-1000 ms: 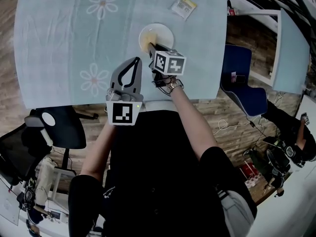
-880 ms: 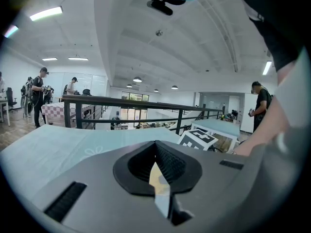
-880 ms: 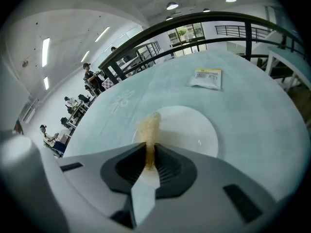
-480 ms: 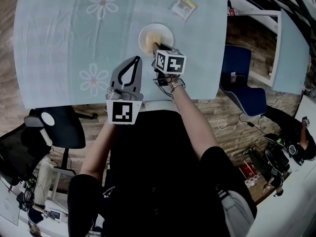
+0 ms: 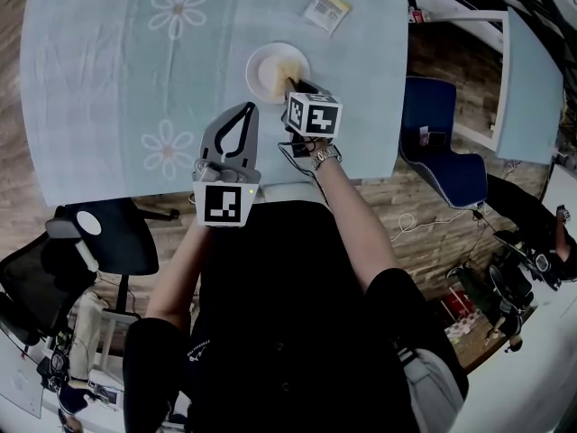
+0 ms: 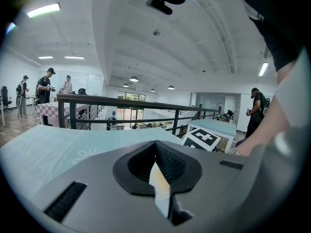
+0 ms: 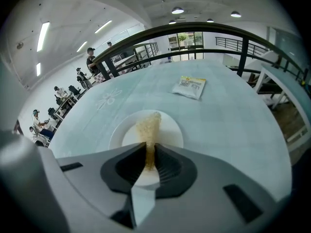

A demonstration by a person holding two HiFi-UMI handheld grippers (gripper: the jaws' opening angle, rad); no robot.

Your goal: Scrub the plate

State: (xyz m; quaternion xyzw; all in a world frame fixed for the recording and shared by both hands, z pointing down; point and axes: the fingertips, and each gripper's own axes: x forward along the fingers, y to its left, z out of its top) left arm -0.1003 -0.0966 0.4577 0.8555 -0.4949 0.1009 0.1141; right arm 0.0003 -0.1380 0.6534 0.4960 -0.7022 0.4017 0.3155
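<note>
A small white plate [image 5: 263, 72] sits on the pale blue tablecloth, straight ahead. My right gripper [image 5: 294, 85] reaches over the plate's near right rim and is shut on a yellowish sponge [image 5: 288, 70]. In the right gripper view the sponge [image 7: 148, 125] stands squeezed between the jaws and rests on the plate [image 7: 171, 132]; the right gripper [image 7: 149, 147] grips its lower end. My left gripper [image 5: 244, 110] is held near the table's front edge, left of the plate, shut with nothing in it. In its own view the left gripper [image 6: 156, 145] points out over the hall.
A yellow and white packet [image 5: 326, 9] lies behind the plate, toward the table's far right; it shows too in the right gripper view as the packet [image 7: 189, 87]. A blue chair [image 5: 442, 152] stands right of the table, a black chair [image 5: 117, 237] at the near left.
My right gripper has slid the sponge across the plate from its left part to its right part. The left gripper has stayed where it was.
</note>
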